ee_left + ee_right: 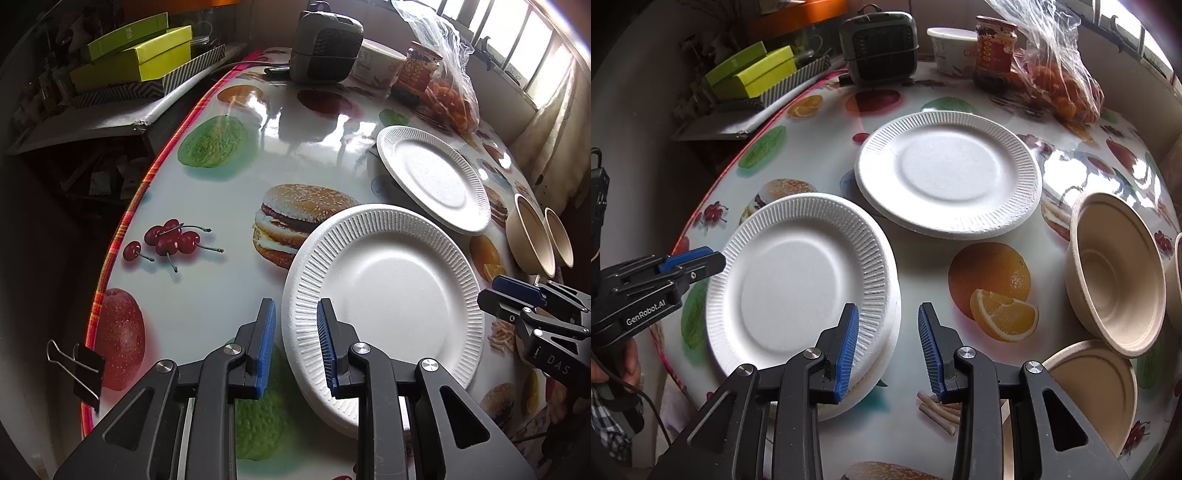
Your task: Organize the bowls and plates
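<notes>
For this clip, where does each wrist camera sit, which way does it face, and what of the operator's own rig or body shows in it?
Left wrist: rides the left gripper, low at the table's near-left edge, looking across to the heater; open jaws straddle the near plate stack rim; right gripper enters at right.
Right wrist: rides the right gripper, jaws open beside the stack, tan bowls at right; left gripper and a hand at left.
Shared: stack, far plate, bowls, heater.
</notes>
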The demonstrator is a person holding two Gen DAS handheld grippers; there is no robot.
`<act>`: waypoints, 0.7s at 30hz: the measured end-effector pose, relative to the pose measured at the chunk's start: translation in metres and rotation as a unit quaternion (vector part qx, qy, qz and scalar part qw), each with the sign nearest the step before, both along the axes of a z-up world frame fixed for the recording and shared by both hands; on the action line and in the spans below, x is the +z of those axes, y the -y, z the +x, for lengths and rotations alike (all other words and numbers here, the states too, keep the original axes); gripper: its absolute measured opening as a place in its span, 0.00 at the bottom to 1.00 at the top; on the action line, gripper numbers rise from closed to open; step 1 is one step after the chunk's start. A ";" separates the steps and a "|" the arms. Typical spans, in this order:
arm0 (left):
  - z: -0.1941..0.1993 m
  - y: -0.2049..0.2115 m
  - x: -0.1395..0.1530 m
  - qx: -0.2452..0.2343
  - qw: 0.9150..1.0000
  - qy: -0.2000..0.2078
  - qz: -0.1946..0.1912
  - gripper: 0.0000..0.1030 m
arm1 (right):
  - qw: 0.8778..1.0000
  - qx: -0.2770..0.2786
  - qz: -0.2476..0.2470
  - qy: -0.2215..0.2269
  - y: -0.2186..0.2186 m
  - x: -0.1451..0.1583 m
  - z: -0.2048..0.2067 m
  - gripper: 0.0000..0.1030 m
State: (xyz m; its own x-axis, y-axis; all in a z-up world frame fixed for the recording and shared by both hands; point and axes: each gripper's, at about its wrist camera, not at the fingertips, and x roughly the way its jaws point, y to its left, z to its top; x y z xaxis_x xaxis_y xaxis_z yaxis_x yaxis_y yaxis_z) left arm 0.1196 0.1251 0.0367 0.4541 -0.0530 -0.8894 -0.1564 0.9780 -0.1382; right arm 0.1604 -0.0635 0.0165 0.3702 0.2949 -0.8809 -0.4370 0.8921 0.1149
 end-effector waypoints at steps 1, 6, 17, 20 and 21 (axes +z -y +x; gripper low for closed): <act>0.000 0.000 0.002 0.001 1.000 0.002 0.002 0.28 | 1.000 0.000 0.000 0.001 0.000 0.001 0.000 0.35; 0.005 0.002 0.012 -0.001 1.000 0.014 0.003 0.29 | 1.000 0.000 0.009 0.011 0.005 0.011 0.005 0.44; 0.035 0.016 0.032 -0.016 0.999 0.042 0.007 0.32 | 0.998 0.008 0.011 0.063 0.030 0.042 0.031 0.58; 0.049 0.021 0.031 -0.020 0.999 0.040 0.002 0.33 | 0.998 0.004 0.004 0.069 0.039 0.046 0.046 0.59; 0.053 0.023 0.031 -0.022 0.999 0.039 -0.001 0.33 | 0.998 0.002 0.006 0.065 0.043 0.046 0.051 0.59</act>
